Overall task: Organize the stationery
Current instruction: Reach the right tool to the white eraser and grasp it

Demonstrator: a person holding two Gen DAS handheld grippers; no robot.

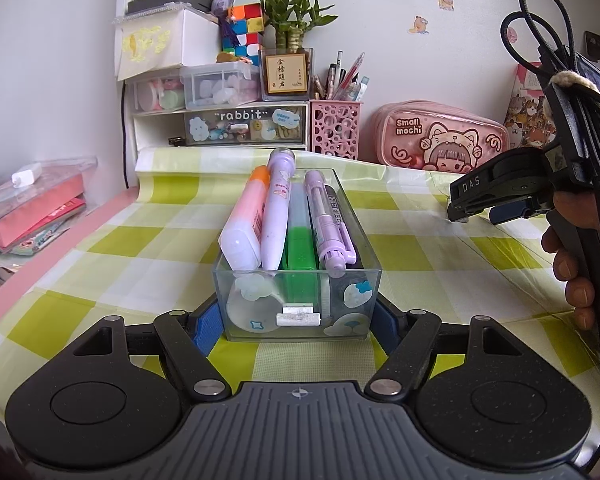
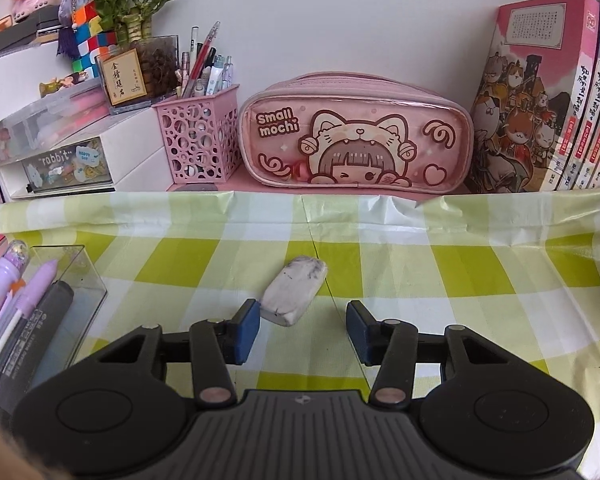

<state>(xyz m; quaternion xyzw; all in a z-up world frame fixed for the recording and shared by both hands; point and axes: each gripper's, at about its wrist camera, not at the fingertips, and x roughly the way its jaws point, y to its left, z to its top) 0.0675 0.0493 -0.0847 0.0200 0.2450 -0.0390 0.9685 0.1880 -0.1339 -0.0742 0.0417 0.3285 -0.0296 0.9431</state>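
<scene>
The clear rectangular plastic tray point(image 1: 296, 300) with cloud stickers stands on the green-and-white checked cloth point(image 1: 440, 248) of the bench, clamped at its near end between the blue pads of the left tongs point(image 1: 296, 324). Five things lie lengthwise in it: one fat pink-and-orange highlighter point(image 1: 246, 220), one pale lilac cartoon pen with a clear domed cap point(image 1: 278, 208), one green-and-clear highlighter point(image 1: 299, 248), one lilac mechanical pencil point(image 1: 326, 224), and one black whiteboard marker point(image 2: 40, 328) along the tray's right wall.

The smudged white eraser point(image 2: 294, 292) lies loose on the cloth to the right of the tray, well apart from it. The right tongs point(image 2: 302, 328) stand open around its near end, the left pad just beside the eraser's corner and the right pad clear of it; neither pad presses on it.

Along the back edge stand one pink perforated pen cup point(image 2: 202, 144) crowded with pens, one pink zipped pencil case printed "Small mochi" point(image 2: 356, 132), one white drawer unit point(image 1: 220, 128) with a "rabbit" drawer front, and upright illustrated books point(image 2: 540, 100), at least three
</scene>
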